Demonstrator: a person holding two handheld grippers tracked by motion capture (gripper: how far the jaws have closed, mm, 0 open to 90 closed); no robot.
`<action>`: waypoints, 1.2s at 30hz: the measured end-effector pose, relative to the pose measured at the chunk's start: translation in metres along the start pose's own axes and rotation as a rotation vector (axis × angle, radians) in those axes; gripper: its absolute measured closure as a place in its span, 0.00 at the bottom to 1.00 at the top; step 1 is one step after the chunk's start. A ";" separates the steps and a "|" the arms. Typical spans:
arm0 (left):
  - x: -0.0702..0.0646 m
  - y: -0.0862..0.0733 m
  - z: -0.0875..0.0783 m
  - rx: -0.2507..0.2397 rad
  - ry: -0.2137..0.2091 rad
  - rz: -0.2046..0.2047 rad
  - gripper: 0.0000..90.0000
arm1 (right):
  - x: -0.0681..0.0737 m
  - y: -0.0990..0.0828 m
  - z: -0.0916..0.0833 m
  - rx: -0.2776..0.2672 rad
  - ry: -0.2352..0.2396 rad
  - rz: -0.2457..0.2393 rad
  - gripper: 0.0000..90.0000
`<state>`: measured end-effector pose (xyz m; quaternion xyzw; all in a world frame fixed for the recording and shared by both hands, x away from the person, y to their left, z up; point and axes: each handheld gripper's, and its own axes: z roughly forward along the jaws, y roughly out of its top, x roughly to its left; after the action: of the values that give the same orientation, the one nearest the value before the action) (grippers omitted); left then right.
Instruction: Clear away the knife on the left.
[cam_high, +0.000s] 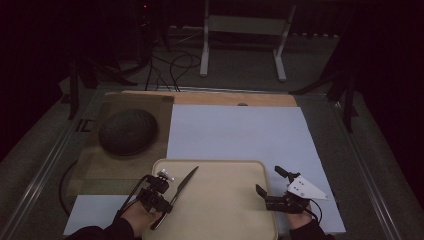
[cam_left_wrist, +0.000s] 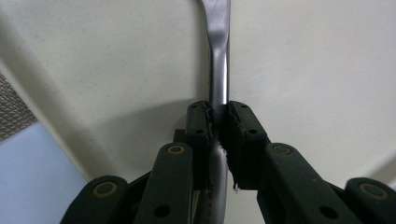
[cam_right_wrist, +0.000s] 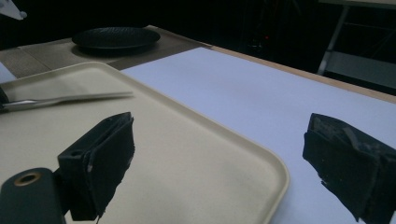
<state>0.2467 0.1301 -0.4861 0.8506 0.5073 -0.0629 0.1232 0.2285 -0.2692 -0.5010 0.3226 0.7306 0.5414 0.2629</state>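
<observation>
Two grippers over the tray (cam_high: 250, 167): left gripper (cam_left_wrist: 217, 122) clamped on the knife (cam_high: 184, 182) handle near the tray's left edge, blade low for setting down, right gripper (cam_high: 270, 181) gaping empty at the right edge, ready to help.

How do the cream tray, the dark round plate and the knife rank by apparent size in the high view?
1. Cream tray, clearly the largest.
2. Dark round plate, well smaller than the tray, though it lies farther from the camera.
3. Knife, the smallest: long but thin, its handle clamped in the left gripper.
</observation>
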 end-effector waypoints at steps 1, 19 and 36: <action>-0.001 0.000 0.000 0.000 0.017 0.013 0.89 | 0.000 0.000 0.000 0.000 0.001 0.001 0.10; -0.008 0.012 -0.031 -0.115 0.045 0.171 0.41 | 0.000 -0.001 0.000 0.002 0.007 0.003 0.10; -0.009 0.016 -0.017 -0.203 -0.095 0.384 0.00 | 0.000 0.000 0.000 -0.007 0.009 0.006 0.10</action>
<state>0.2563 0.1203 -0.4651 0.9110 0.3333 -0.0267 0.2416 0.2282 -0.2694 -0.5007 0.3213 0.7290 0.5460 0.2592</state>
